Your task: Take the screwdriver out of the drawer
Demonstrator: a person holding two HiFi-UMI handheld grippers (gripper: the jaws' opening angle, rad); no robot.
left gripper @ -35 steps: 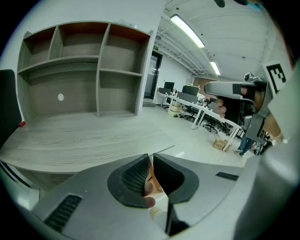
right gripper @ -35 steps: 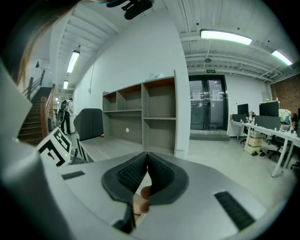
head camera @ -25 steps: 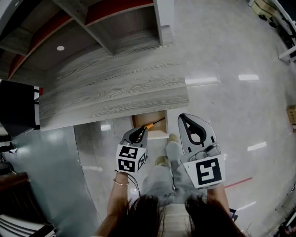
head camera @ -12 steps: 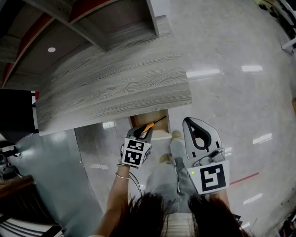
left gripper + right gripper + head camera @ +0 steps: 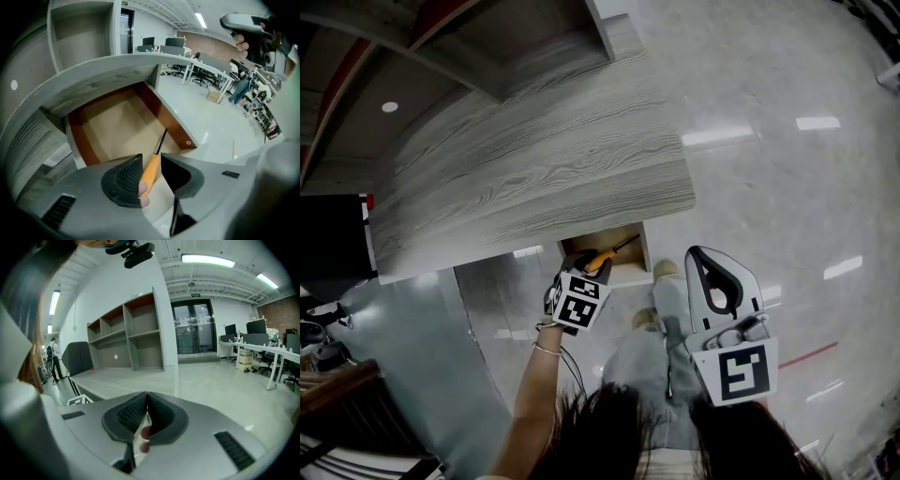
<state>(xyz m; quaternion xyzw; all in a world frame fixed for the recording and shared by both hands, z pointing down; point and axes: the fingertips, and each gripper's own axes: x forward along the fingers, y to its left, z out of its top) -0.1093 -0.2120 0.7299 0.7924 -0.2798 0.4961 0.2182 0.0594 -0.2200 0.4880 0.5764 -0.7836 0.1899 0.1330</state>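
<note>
Grippers number two: right gripper (image 5: pixel 146 401) jaws together, empty; left gripper (image 5: pixel 151 159) jaws opening, straddling the one orange screwdriver (image 5: pixel 150 174), which lies in the single open drawer (image 5: pixel 161 107). Its handle end hides behind a jaw; the desk top (image 5: pixel 534 178) covers the drawer's rear.

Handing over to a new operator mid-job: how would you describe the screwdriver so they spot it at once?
Find the grey wood-grain desktop; an open drawer sticks out under its near edge. Inside, near the drawer's front, lies the screwdriver, between the opening jaws of the left tool. Orange handle, thin black shaft: nothing else shows in the drawer.
</note>
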